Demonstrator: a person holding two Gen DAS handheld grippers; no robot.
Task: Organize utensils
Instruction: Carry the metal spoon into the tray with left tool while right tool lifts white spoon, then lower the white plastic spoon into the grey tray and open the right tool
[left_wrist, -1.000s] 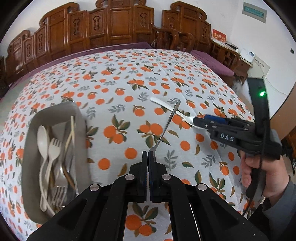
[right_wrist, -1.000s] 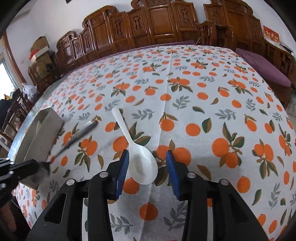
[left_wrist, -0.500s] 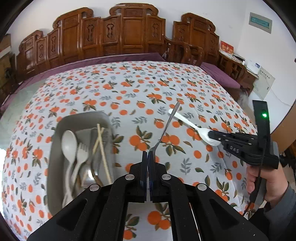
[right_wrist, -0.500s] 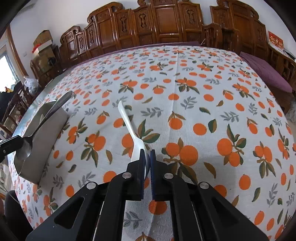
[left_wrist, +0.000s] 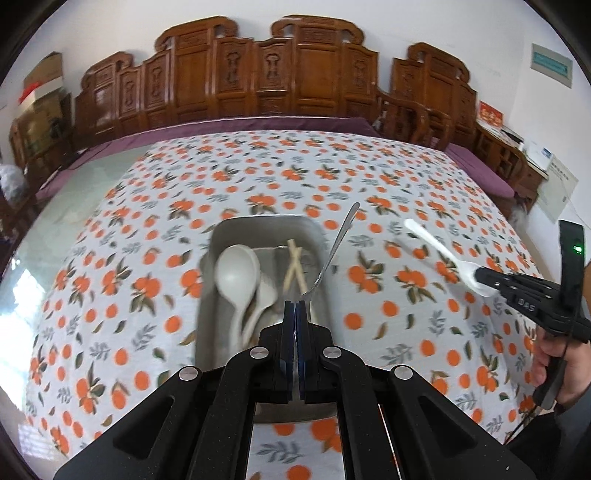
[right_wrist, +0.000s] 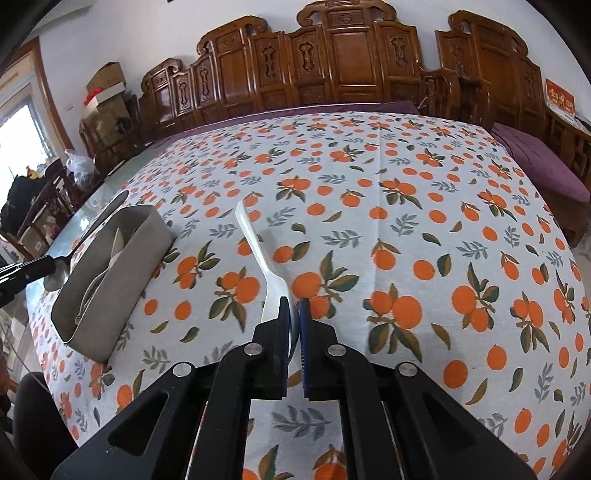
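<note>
My left gripper (left_wrist: 294, 303) is shut on the bowl of a metal spoon (left_wrist: 334, 251), whose handle points up and away, right above the grey tray (left_wrist: 258, 225). In the tray lie a large white spoon (left_wrist: 237, 273), a smaller white spoon, chopsticks (left_wrist: 294, 269) and other cutlery. My right gripper (right_wrist: 293, 308) is shut on the bowl of a white plastic spoon (right_wrist: 255, 240), lifted off the cloth with its handle pointing away. The left wrist view has that right gripper (left_wrist: 480, 277) and white spoon (left_wrist: 436, 247) at the right. In the right wrist view the tray (right_wrist: 110, 291) and metal spoon (right_wrist: 88, 236) are at the left.
An orange-patterned tablecloth (right_wrist: 406, 229) covers the table. Carved wooden chairs (left_wrist: 258, 77) line the far edge. A person's hand (left_wrist: 557, 365) holds the right gripper's handle. Boxes and bags (right_wrist: 103, 96) stand beyond the table's left side.
The right gripper shut on the white spoon's bowl and lifted it off the cloth. My left gripper carried the metal spoon leftwards until it hangs over the tray.
</note>
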